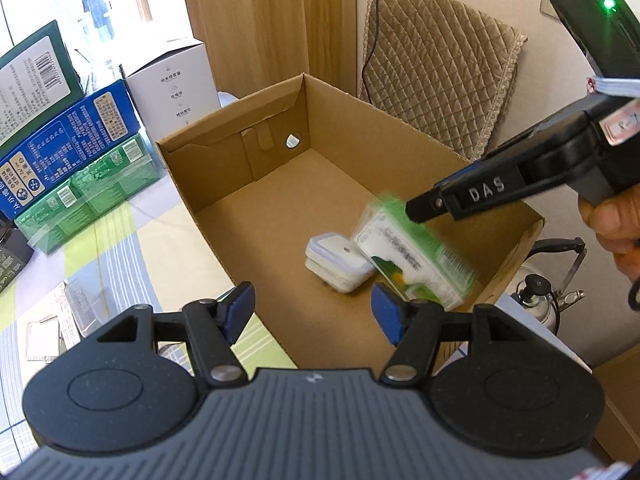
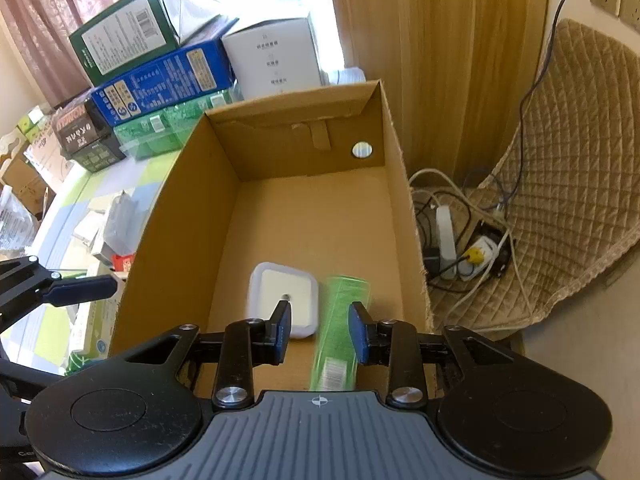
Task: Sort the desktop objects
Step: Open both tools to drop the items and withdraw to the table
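Note:
An open cardboard box (image 1: pixel 224 184) stands on the table; it also shows in the right wrist view (image 2: pixel 188 200). Inside lie a white square container (image 1: pixel 338 260) (image 2: pixel 282 300) and a green and white packet (image 1: pixel 416 256) (image 2: pixel 340 332), blurred by motion, below my right gripper. My right gripper (image 2: pixel 319 332) is open above the box's near end, apart from the packet; it also shows in the left wrist view (image 1: pixel 424 204). My left gripper (image 1: pixel 312 314) is open and empty at the box's near left wall.
Stacked green, blue and white boxes (image 1: pixel 76 148) (image 2: pixel 160 80) stand left of the cardboard box. Loose papers and packets (image 2: pixel 108 224) lie on the tablecloth. A quilted chair (image 2: pixel 560 184) with a power strip and cables sits to the right. A metal kettle (image 1: pixel 540 292) stands beside the box.

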Demonstrator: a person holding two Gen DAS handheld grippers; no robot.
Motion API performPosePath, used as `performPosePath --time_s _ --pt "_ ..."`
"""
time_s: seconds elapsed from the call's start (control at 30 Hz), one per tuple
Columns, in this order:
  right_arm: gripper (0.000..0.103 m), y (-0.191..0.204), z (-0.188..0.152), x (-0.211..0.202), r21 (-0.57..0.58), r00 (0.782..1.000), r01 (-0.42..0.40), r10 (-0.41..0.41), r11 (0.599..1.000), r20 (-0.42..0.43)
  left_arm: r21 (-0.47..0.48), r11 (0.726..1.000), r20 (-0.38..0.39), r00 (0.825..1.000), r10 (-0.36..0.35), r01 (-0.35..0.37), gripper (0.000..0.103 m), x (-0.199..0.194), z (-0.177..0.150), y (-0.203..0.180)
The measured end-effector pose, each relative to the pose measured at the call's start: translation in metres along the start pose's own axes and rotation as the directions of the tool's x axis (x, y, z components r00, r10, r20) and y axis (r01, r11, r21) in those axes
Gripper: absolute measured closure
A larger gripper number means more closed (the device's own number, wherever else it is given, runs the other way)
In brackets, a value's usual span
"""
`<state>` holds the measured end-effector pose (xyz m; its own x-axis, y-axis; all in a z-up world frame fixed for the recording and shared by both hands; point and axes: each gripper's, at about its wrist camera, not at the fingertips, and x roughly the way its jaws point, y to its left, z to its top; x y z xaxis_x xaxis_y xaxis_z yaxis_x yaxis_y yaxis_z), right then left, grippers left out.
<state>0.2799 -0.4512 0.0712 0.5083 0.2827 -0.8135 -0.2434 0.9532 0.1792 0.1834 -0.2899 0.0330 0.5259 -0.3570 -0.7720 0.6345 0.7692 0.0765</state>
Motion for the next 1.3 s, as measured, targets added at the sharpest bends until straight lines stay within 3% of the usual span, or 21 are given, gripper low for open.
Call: performPosePath --time_s 0.13,0.23,0.4,0.53,0.6,0.8,1.0,1.3 --pt "0.07 0.006 -0.002 -0.012 -0.012 1.0 0.001 0.0 1.0 0.022 -0.01 1.0 0.009 1.0 0.004 -0.004 0.043 -0.009 -0.005 0.005" --pt "0.058 0.014 -0.007 -0.023 -0.024 0.999 -0.001 0.002 1.0 0.041 -0.016 1.0 0.012 1.0 0.014 -0.013 0.042 -0.018 -0.012 0.009" --pt "0.023 0.035 -0.019 -0.042 -0.058 0.998 -0.005 0.009 0.998 0.066 -0.047 0.999 0.021 0.999 0.026 -0.025 0.038 -0.036 -0.025 0.021" --pt "0.012 0.052 -0.03 -0.053 -0.082 0.998 0.006 -0.001 0.997 0.069 -0.072 0.997 0.027 0.999 0.043 -0.041 0.035 -0.052 -0.038 0.029" --pt "0.006 0.06 -0.034 -0.057 -0.096 0.997 0.017 -0.01 0.995 0.071 -0.087 0.995 0.028 0.998 0.051 -0.048 0.029 -0.06 -0.045 0.034" --pt "0.002 0.084 -0.047 -0.062 -0.13 0.998 0.016 -0.008 0.991 0.058 -0.112 0.99 0.038 0.995 0.093 -0.088 0.012 -0.087 -0.066 0.047" --pt "0.002 0.106 -0.058 -0.065 -0.164 0.999 -0.004 0.013 0.986 0.053 -0.142 0.983 0.034 0.992 0.124 -0.118 0.002 -0.109 -0.086 0.062" --pt "0.002 0.132 -0.073 -0.073 -0.205 0.997 -0.055 0.067 0.977 0.049 -0.218 0.959 -0.001 0.983 0.183 -0.179 0.001 -0.133 -0.145 0.096"
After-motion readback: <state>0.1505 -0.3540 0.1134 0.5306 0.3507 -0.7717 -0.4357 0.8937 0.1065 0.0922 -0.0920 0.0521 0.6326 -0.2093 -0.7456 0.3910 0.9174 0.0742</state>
